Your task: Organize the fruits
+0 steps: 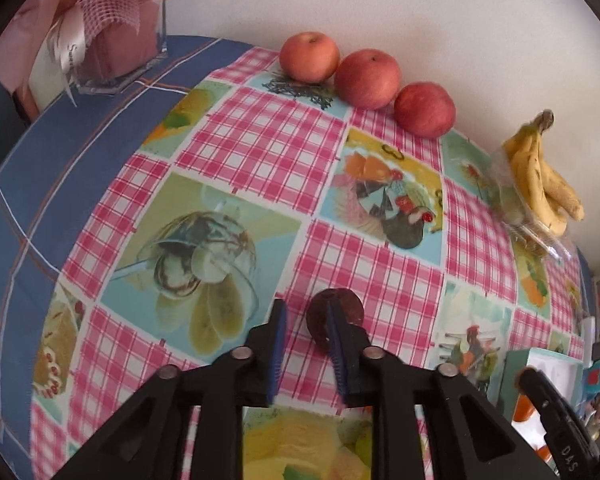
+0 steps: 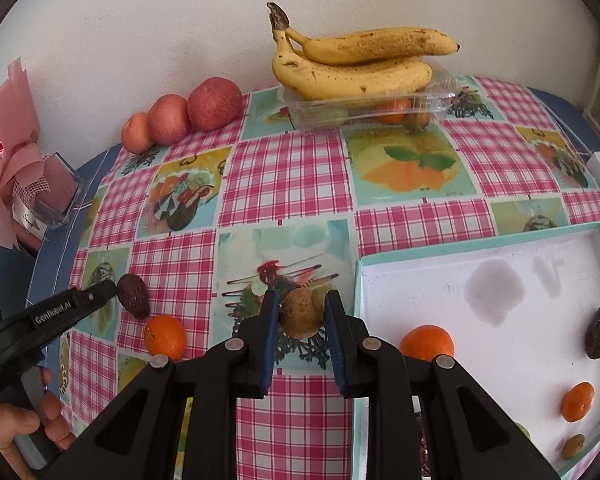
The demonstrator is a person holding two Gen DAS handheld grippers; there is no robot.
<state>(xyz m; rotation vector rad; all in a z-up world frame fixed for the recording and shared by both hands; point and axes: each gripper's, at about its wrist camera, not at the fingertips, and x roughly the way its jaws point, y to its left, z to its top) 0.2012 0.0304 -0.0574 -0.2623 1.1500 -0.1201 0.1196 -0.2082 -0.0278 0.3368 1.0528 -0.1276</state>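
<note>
Checked tablecloth (image 1: 260, 140), dark fruit (image 1: 348, 304) half hidden behind left gripper's (image 1: 306, 344) fingers (image 1: 278, 344)

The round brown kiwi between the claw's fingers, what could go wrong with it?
The round brown kiwi sits between the right claw's open jaws, not yet pinched; it may roll away as they close. Lifted toward the white tray with the teal rim, it could slip out. The left claw might nudge the dark wrinkled avocado.
</note>
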